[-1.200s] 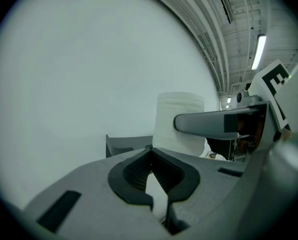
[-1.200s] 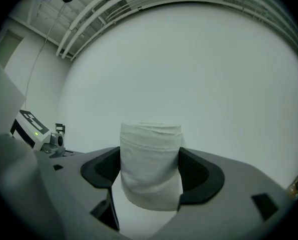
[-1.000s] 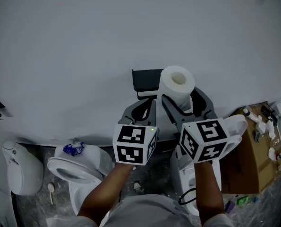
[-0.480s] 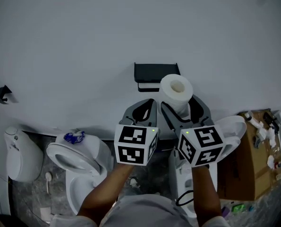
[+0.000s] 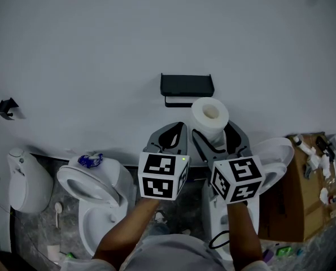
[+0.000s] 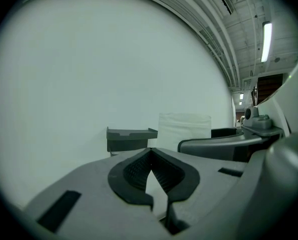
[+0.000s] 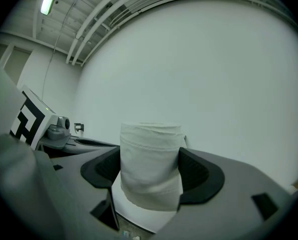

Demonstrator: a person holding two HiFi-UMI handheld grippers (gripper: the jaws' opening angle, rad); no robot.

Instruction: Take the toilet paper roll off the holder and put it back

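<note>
One second on, the right gripper (image 5: pixel 214 134) had pulled its clamped toilet paper roll (image 5: pixel 210 113) clear of the holder (image 5: pixel 187 86), so removal looked done; the left gripper (image 6: pixel 150 154) stayed closed, empty

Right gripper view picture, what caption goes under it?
The right gripper squeezes a white toilet paper roll in front of a plain wall.

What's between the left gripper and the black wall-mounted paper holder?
Nothing: only bare white wall separates the left gripper from the black wall-mounted paper holder, in the head view.
</note>
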